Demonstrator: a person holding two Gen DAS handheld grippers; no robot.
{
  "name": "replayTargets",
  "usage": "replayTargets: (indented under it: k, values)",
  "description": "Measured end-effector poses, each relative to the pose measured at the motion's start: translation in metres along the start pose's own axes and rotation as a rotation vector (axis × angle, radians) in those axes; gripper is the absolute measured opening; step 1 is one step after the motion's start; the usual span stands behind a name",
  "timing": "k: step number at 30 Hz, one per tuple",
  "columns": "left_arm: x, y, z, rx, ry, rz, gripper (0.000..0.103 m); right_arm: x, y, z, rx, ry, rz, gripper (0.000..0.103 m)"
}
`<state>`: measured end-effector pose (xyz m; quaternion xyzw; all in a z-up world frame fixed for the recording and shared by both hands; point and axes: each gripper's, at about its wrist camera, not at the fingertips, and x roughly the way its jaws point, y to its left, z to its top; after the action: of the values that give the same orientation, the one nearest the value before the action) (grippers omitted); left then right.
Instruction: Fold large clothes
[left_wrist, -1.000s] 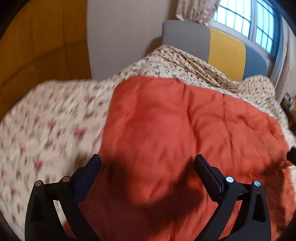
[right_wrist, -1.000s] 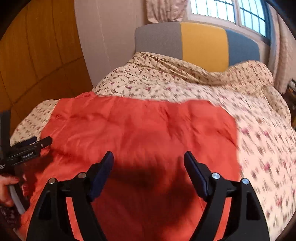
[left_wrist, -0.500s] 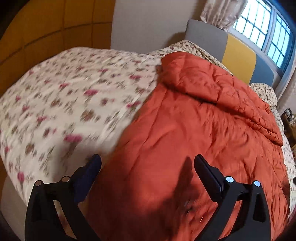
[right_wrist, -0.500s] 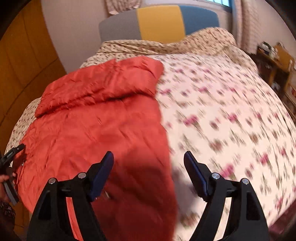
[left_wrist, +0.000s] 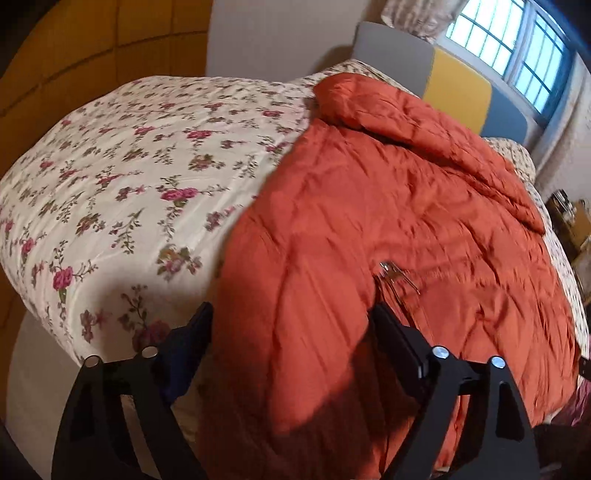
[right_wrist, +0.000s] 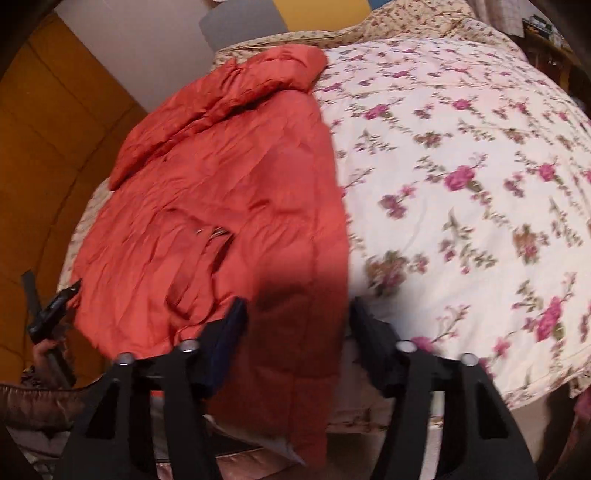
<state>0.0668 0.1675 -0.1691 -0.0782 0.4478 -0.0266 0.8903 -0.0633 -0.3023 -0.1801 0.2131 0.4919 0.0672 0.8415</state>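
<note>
Orange padded jacket spread on the bed, both claws spread wide and empty over its near hem

The bed (left_wrist: 110, 177) under its floral quilt carries the orange jacket (left_wrist: 388, 221) — puffy, soft and probably light, with a slick shell likely to slide, so pinch a thick bite at a hem corner or side seam. Its hood lies toward the headboard (left_wrist: 454, 92), and a metal zipper pull (left_wrist: 388, 267) shows mid-body. The left claw (left_wrist: 291, 321) and right claw (right_wrist: 297, 314) each straddle a near edge — holding nothing.
</note>
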Motion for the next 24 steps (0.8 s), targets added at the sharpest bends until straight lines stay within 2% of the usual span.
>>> replayTargets:
  k: [1, 2, 3, 4, 5, 6, 9, 14, 18, 24]
  values:
    - [-0.001, -0.001, -0.002, -0.001, -0.002, -0.004, 0.077, 0.002, 0.002, -0.002, -0.006, 0.000, 0.007, 0.038]
    - [-0.003, -0.004, -0.004, 0.005, -0.005, -0.006, 0.069, 0.002, 0.004, -0.001, -0.008, -0.001, 0.015, 0.027]
    - [-0.004, -0.007, -0.005, 0.009, 0.001, -0.018, 0.055, 0.002, 0.005, -0.001, -0.004, -0.003, 0.045, 0.021]
    - [-0.007, -0.011, -0.005, 0.015, 0.006, -0.042, 0.046, -0.001, 0.004, -0.001, 0.009, -0.012, 0.091, 0.016]
    - [-0.010, -0.016, -0.006, 0.021, 0.012, -0.061, 0.030, -0.003, 0.003, 0.001, 0.012, -0.020, 0.112, 0.013]
    - [-0.014, -0.022, -0.008, 0.038, 0.020, -0.073, 0.024, -0.006, 0.001, 0.002, 0.014, -0.029, 0.139, 0.012]
    - [-0.027, -0.037, -0.010, 0.087, 0.022, -0.127, 0.019, -0.017, -0.005, 0.008, 0.037, -0.056, 0.206, 0.011]
    - [-0.046, -0.039, 0.008, 0.010, -0.021, -0.252, 0.015, -0.029, -0.007, 0.035, 0.092, -0.116, 0.314, 0.010]
    - [-0.056, -0.040, 0.046, -0.046, -0.093, -0.351, 0.015, -0.034, 0.004, 0.068, 0.087, -0.173, 0.375, 0.010]
    - [-0.045, -0.043, 0.099, -0.118, -0.141, -0.428, 0.015, -0.026, 0.007, 0.129, 0.148, -0.240, 0.436, 0.010]
